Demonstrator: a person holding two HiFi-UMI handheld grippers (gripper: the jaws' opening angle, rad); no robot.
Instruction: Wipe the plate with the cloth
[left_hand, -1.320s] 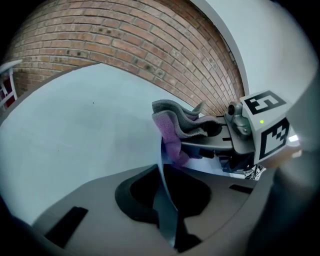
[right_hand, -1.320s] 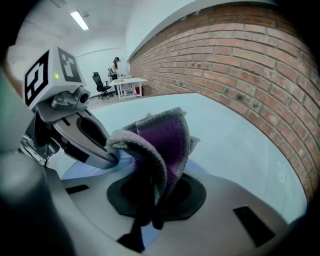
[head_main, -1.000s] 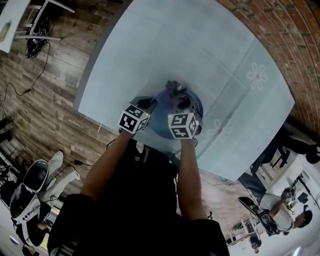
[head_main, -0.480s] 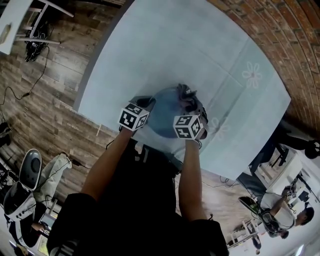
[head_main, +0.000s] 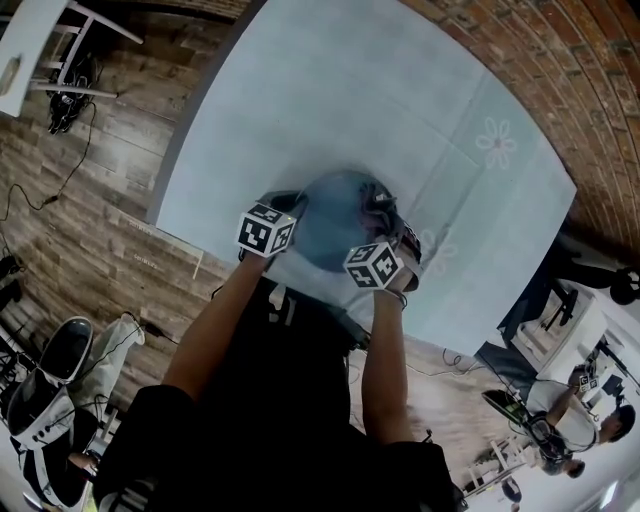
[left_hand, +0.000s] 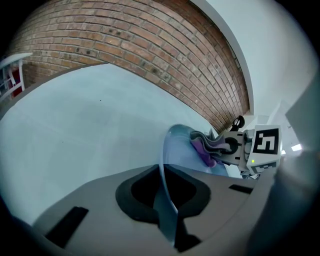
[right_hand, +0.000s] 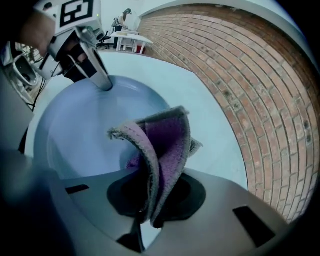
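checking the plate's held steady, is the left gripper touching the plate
Touching: in the left gripper view the left gripper clamps the plate by its rim.

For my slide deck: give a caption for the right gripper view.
Right tongs pinch a purple cloth over a blue plate whose rim the left tongs grip.

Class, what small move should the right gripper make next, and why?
Probably sweep the cloth across the bare middle of the plate: the right gripper holds it near one edge, and the left gripper clamps the rim.
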